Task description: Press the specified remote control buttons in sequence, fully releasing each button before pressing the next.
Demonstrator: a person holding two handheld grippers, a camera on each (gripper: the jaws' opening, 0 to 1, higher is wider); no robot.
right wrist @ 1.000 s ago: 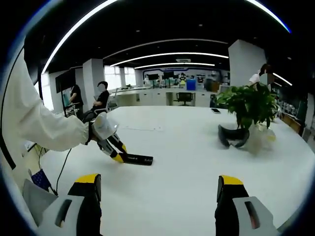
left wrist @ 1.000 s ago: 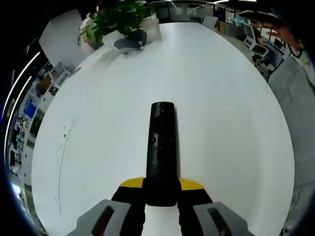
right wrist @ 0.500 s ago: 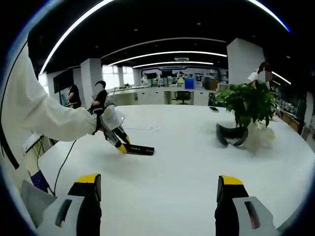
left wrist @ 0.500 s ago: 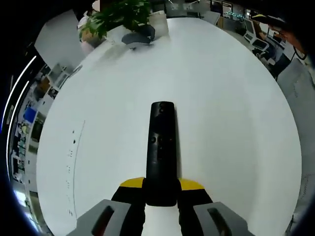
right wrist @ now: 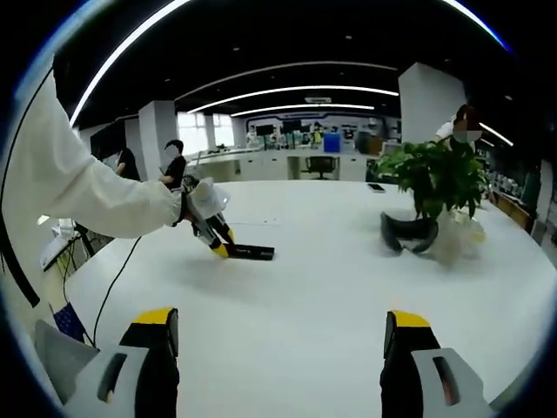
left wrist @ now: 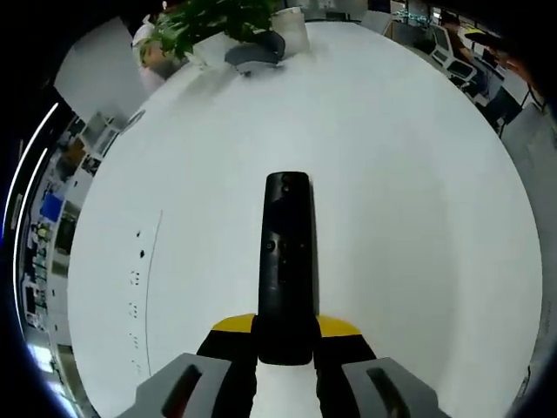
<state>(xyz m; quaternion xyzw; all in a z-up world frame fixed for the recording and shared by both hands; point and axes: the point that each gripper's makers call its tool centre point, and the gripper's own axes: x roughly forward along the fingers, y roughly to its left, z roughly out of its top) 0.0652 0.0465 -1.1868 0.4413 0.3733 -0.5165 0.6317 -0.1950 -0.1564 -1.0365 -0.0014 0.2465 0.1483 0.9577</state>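
Left gripper view | left gripper [left wrist: 285, 341] clamps remote [left wrist: 286, 261], pointing 12 o'clock over table [left wrist: 418, 218] | right gripper [right wrist: 280, 344] wide apart, empty

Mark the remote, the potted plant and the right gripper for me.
remote [left wrist: 287, 261], left gripper view, middle of its button face.
potted plant [right wrist: 439, 178], right gripper view, its leaves.
right gripper [right wrist: 283, 335], right gripper view, midway between the open jaws.

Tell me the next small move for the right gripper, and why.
Probably bring the open right gripper toward the remote. The left gripper already clamps the remote's near end over the white table, buttons facing up, while the right one hovers far from it.
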